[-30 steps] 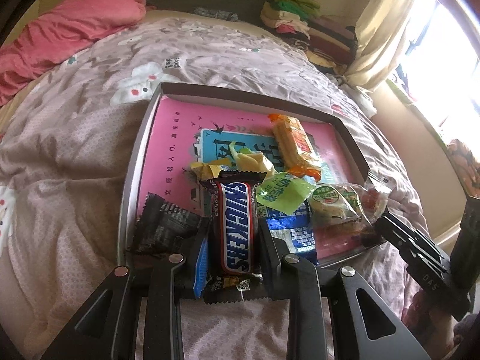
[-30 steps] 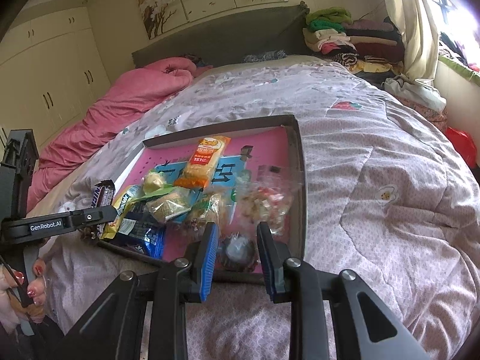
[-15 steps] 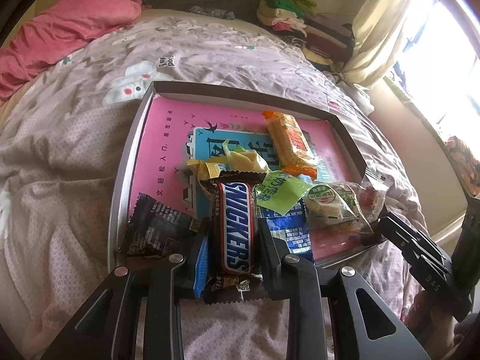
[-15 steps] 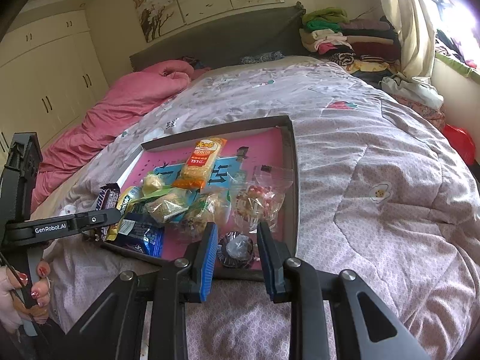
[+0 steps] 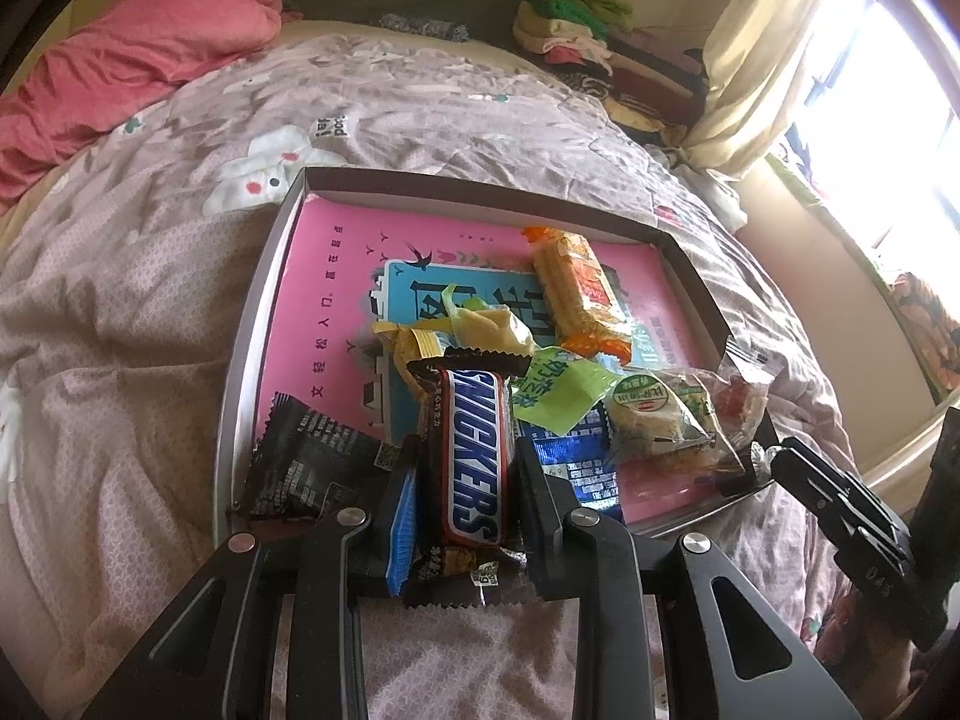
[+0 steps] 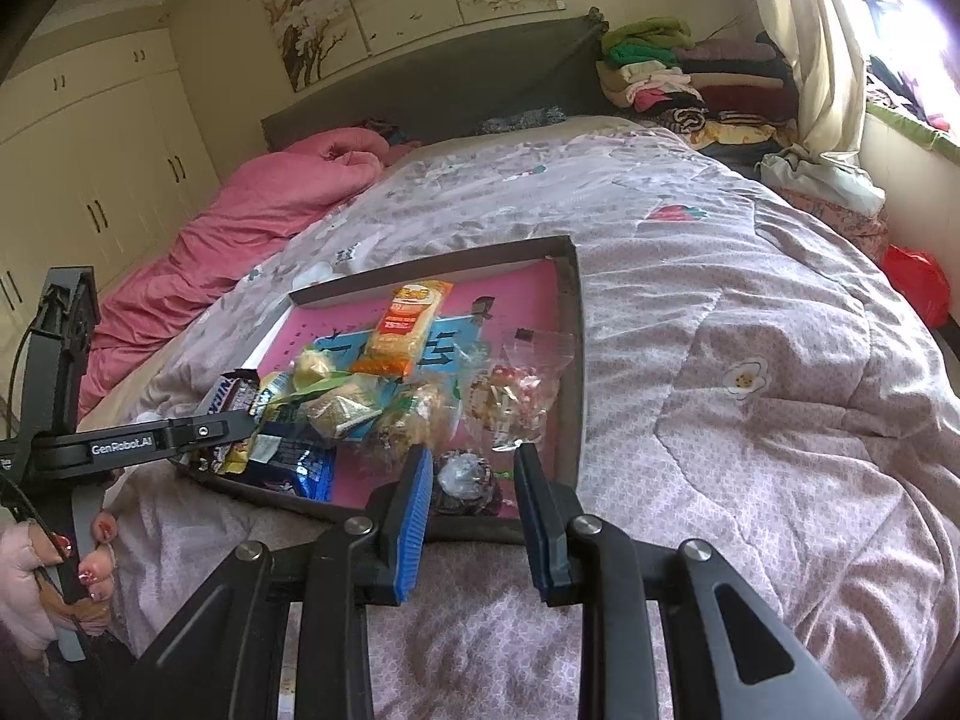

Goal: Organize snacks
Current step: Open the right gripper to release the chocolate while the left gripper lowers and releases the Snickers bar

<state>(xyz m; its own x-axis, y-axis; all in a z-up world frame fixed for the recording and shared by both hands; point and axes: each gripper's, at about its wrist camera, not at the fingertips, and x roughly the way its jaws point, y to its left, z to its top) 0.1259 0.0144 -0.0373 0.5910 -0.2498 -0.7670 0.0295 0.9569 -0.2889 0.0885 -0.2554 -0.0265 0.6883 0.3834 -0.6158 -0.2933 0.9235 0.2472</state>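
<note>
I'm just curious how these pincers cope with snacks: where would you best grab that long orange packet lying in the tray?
Probably pinch the orange packet across its narrow width near the middle, coming down from above. It lies flat on the floor of the tray, long and slim, with its long sides mostly free. Its near end meets the snack pile, so coming in end-on looks crowded.

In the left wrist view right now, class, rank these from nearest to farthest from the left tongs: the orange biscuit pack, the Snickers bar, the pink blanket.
1. Snickers bar: gripped between the left tongs, at the tray's near edge.
2. Orange biscuit pack: mid-tray, right of centre.
3. Pink blanket: far left, at the head of the bed.
</note>
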